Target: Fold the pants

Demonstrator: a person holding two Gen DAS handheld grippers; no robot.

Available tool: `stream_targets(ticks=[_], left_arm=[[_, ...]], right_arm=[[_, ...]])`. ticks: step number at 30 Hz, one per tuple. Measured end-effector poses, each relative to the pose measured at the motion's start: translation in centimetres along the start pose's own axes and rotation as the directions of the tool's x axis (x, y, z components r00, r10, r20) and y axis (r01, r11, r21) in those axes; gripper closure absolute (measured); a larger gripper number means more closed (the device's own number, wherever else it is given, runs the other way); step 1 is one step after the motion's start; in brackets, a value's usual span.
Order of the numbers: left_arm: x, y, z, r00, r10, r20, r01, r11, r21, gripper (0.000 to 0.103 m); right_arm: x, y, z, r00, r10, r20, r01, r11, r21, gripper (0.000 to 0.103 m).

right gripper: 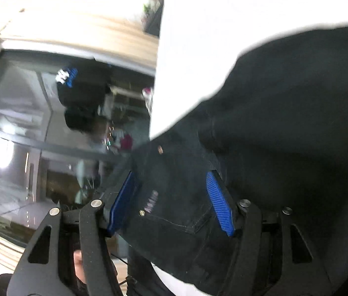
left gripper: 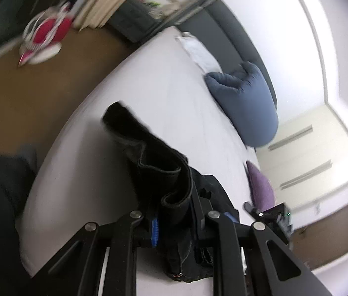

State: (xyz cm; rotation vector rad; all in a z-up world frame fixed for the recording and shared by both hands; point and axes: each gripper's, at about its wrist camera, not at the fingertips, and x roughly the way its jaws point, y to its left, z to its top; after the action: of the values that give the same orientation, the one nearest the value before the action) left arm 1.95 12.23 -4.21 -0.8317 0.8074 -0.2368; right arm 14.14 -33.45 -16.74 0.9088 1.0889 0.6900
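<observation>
Faintly, pants [right gripper: 260, 128] label unreadable.

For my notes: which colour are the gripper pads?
Blue pads, clearest in the right wrist view.

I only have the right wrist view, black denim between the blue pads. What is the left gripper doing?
Observer: The left gripper is shut on the pants, pinching a thick folded edge.
Operator: Where are the pants lying?
Observer: On a white bed, trailing forward from the fingers.
Operator: Anything else on that bed?
Observer: A blue pillow and a purple cushion, both apart from the pants.
</observation>
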Motion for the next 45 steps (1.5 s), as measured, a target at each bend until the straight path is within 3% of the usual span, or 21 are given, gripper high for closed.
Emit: stream_targets(ticks=[5,8,10,13,16,18,25,27,30,31,33,39,45], left_arm=[[1.4,-6.3,-0.7,1.000,0.007,-0.014,-0.004,0.978,0.208,0.084],[4.6,-11.1,-2.6,0.997,0.003,-0.079,0.024,0.940,0.341,0.084],[8.2,-14.4,-5.3,0.987,0.002,-0.160,0.068,0.899,0.433,0.084],[12.4,-16.7,-8.7,0.966,0.013,-0.258,0.115,0.871,0.477,0.084],[14.6,-18.4,-11.8,0.951,0.036,-0.306,0.144,0.826,0.545,0.085],[15.5,-18.7,-13.2,0.942,0.052,-0.333,0.155,0.811,0.565,0.085],[16.4,-19.6,-15.7,0.936,0.103,-0.336,0.148,0.752,0.642,0.085],[16.8,-20.1,-15.9,0.935,0.109,-0.339,0.153,0.736,0.659,0.085],[17.2,-20.7,-16.4,0.936,0.118,-0.331,0.152,0.714,0.684,0.085],[17.3,-20.7,-16.4,0.933,0.112,-0.342,0.161,0.720,0.675,0.085],[17.5,-21.0,-16.3,0.929,0.104,-0.354,0.175,0.723,0.669,0.086],[19.7,-24.5,-17.8,0.923,0.078,-0.377,0.227,0.681,0.696,0.086],[22.2,-26.7,-20.0,0.908,0.094,-0.409,0.255,0.651,0.715,0.086]], right_arm=[[-3.8,0.5,-0.1,1.000,0.022,-0.009,-0.022,1.000,-0.001,0.042],[-5.9,1.0,0.4,1.000,0.014,-0.001,-0.014,1.000,-0.021,0.042],[-7.0,0.9,0.8,1.000,0.010,0.008,-0.010,1.000,-0.026,0.042],[-8.8,-0.8,1.5,1.000,-0.008,0.019,0.008,1.000,0.016,0.042],[-10.0,-2.1,1.2,1.000,0.009,0.022,-0.011,0.999,0.050,0.041],[-10.5,-2.4,0.8,1.000,0.019,0.017,-0.020,0.999,0.040,0.039],[-8.1,-3.1,0.8,0.997,-0.069,-0.040,0.070,0.998,0.011,0.036],[-7.3,-2.7,1.0,0.987,-0.146,-0.062,0.144,0.989,-0.037,0.042],[-7.2,-2.6,1.3,0.969,-0.242,-0.054,0.236,0.967,-0.095,0.083],[-7.6,-2.9,1.5,0.972,-0.231,-0.047,0.227,0.970,-0.086,0.087],[-8.8,-3.2,1.4,0.973,-0.230,-0.022,0.227,0.969,-0.095,0.090],[-12.2,-4.2,2.4,0.971,-0.238,0.035,0.240,0.967,-0.085,0.092],[-15.3,-7.1,3.1,0.964,-0.263,0.038,0.264,0.963,-0.049,0.092]])
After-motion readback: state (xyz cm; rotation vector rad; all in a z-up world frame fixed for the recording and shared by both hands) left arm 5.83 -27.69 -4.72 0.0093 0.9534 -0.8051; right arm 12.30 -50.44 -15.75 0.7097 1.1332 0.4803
